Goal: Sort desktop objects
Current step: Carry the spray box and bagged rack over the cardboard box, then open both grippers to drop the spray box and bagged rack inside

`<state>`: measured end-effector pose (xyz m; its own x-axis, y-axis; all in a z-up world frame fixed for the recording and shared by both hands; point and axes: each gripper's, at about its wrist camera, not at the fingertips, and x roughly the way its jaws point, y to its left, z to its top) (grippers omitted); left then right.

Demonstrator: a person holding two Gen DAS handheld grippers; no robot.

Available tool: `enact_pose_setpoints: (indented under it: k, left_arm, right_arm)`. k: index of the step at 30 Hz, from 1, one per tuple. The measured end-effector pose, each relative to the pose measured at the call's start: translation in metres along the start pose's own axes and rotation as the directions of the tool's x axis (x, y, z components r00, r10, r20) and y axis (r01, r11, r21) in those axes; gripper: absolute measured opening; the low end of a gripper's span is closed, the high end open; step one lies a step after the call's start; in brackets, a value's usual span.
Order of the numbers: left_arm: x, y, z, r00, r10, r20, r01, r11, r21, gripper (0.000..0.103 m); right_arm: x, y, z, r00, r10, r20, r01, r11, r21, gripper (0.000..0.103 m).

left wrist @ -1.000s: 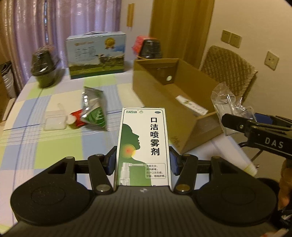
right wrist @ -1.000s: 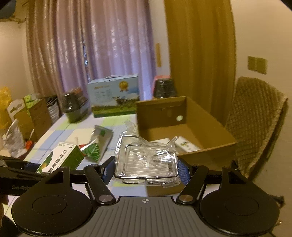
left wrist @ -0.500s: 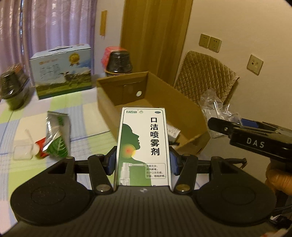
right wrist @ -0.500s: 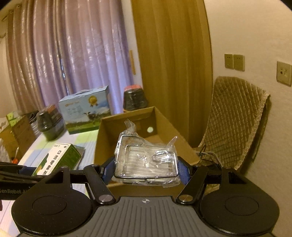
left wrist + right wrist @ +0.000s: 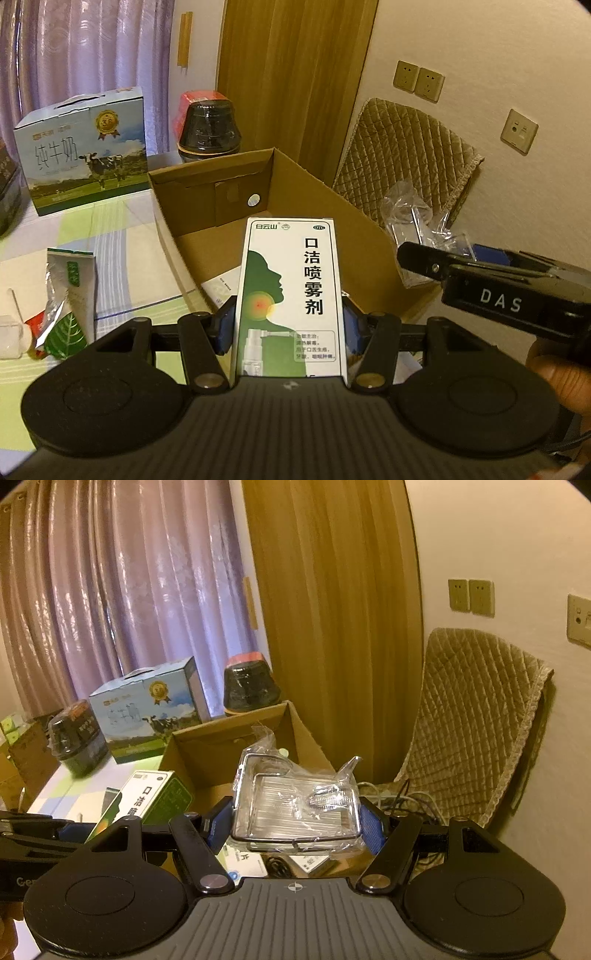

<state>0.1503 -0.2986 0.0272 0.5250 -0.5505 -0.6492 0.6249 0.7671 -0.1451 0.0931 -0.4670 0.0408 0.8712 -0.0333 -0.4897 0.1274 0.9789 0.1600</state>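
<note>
The left gripper (image 5: 290,328) clamps the light, stiff spray box (image 5: 291,295) by its long sides above the cardboard box (image 5: 354,218) at 12 o'clock, while the right gripper (image 5: 295,825) pinches a bagged wire rack (image 5: 295,805) (slippery film, likely rigid frame).

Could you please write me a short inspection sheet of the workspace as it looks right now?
Surface: table under a pastel checked cloth.
Job's things: open cardboard box with small packs on its floor; spray box and bagged wire rack, both held above it.
Clutter: foil pouch and a small clear container on the cloth; milk carton and dark jar behind the box.
Grippers: left gripper shut on the spray box; right gripper shut on the rack.
Cables: loose tangle by the chair.
Surroundings: quilted chair, curtains, wall sockets.
</note>
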Motion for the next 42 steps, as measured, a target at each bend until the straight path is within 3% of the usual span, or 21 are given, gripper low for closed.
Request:
enact_pose_setpoints:
  k: [7, 9, 25, 28, 42]
  left_arm:
    - [0.021, 0.003, 0.008, 1.0, 0.001, 0.012, -0.001, 1.0, 0.013, 0.052]
    - [0.02, 0.005, 0.008, 0.999, 0.015, 0.033, -0.016, 1.0, 0.022, 0.07]
    - [-0.025, 0.058, -0.029, 0.996, 0.073, 0.043, -0.068, 0.992, -0.104, 0.07]
    - [-0.032, 0.063, -0.032, 0.996, 0.078, 0.046, -0.072, 0.991, -0.113, 0.07]
    - [-0.07, 0.084, -0.06, 0.992, 0.122, 0.042, -0.113, 0.978, -0.174, 0.073]
  right_arm:
    - [0.016, -0.006, 0.0, 1.0, -0.013, -0.02, 0.014, 1.0, 0.025, 0.066]
    - [0.018, -0.005, 0.001, 1.0, -0.013, -0.024, 0.014, 1.0, 0.023, 0.066]
    - [0.039, 0.018, 0.007, 0.998, 0.037, -0.042, -0.037, 0.999, 0.013, 0.066]
    - [0.043, 0.021, 0.011, 0.997, 0.054, -0.053, -0.053, 0.998, 0.029, 0.074]
    - [-0.003, 0.029, -0.013, 0.998, 0.039, -0.046, -0.034, 0.995, 0.093, 0.082]
